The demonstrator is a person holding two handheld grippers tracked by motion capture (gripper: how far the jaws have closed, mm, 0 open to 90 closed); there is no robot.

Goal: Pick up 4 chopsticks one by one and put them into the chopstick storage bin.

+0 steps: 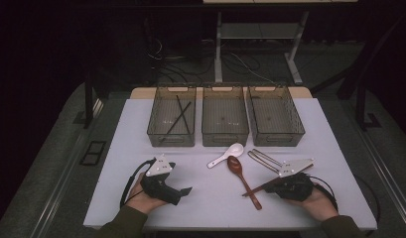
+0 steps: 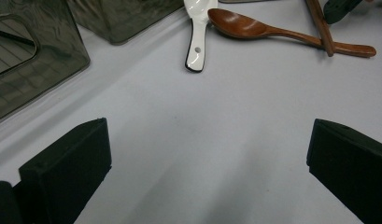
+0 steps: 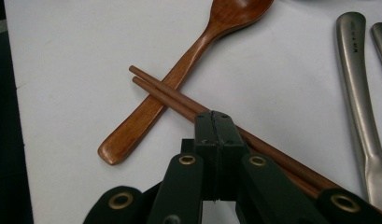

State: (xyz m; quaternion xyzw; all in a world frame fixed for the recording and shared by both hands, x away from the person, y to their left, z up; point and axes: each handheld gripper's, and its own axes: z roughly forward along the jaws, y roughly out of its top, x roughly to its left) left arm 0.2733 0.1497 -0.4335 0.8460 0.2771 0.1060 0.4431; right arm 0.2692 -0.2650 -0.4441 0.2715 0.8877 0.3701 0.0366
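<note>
A pair of brown chopsticks point(image 3: 165, 93) lies crossed over the handle of a wooden spoon point(image 3: 179, 70) on the white table point(image 1: 210, 198). My right gripper point(image 3: 215, 122) is shut, pads touching, its tips right over the chopsticks; I see nothing between the pads. In the high view the right gripper point(image 1: 269, 187) sits at the front right, beside the wooden spoon point(image 1: 240, 173). A white ceramic spoon point(image 2: 197, 35) lies left of it. My left gripper point(image 2: 207, 135) is open over bare table, also seen at the front left as the left gripper point(image 1: 183, 191).
Three smoky plastic bins stand in a row at the back: the left bin point(image 1: 156, 116) holds black chopsticks point(image 1: 179, 116), then the middle bin point(image 1: 225, 136) and the right bin point(image 1: 297, 124). Metal utensils point(image 1: 262, 159) lie right of the spoons.
</note>
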